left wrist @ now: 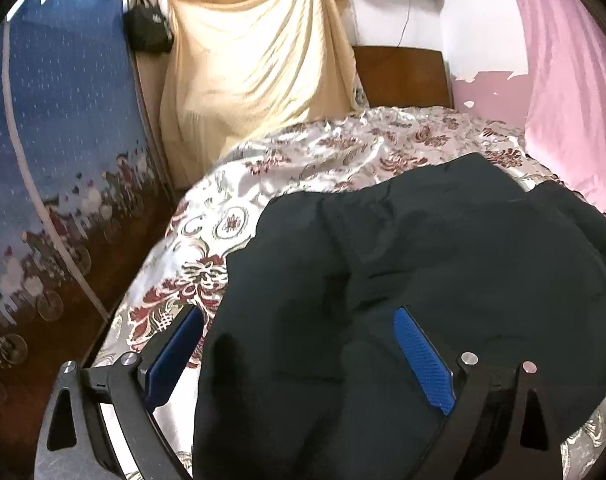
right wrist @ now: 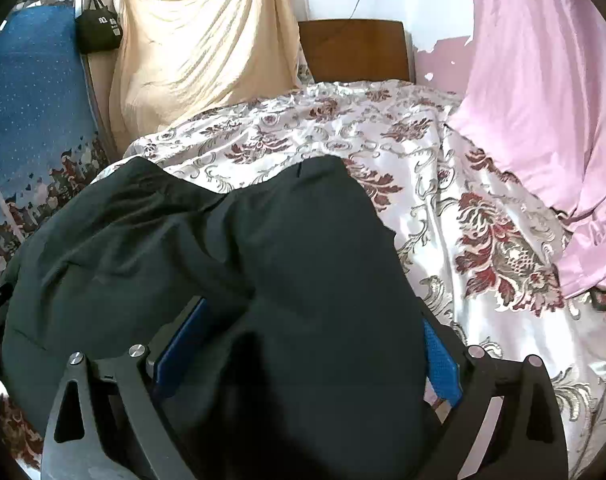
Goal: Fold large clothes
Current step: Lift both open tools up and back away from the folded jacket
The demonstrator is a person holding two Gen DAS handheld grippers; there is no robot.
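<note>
A dark garment (left wrist: 443,272) lies bunched on a flowered bedspread (left wrist: 303,160), filling the lower middle and right of the left wrist view and the lower left and middle of the right wrist view (right wrist: 223,260). The left gripper (left wrist: 299,344) has its jaws spread wide; the garment's near fold lies between the blue pads (left wrist: 423,360), and the pads do not press on it. The garment's left edge runs down just inside the left pad, with bare bedspread showing beyond it at the lower left. The right gripper (right wrist: 303,352) is likewise spread wide, cloth lying loose between its pads (right wrist: 183,340); the garment's right edge falls just beside the right pad. To the right of that edge the bedspread (right wrist: 443,208) is open across the middle right of the frame, up to a pink sheet (right wrist: 543,120) hanging at the right. The far part of the bed is bare up to a wooden headboard (right wrist: 355,48) at the upper middle. A cream cloth (right wrist: 191,52) hangs at the upper left, a black bag (right wrist: 97,32) beside it, and a blue patterned panel (left wrist: 63,140) lines the left edge.
</note>
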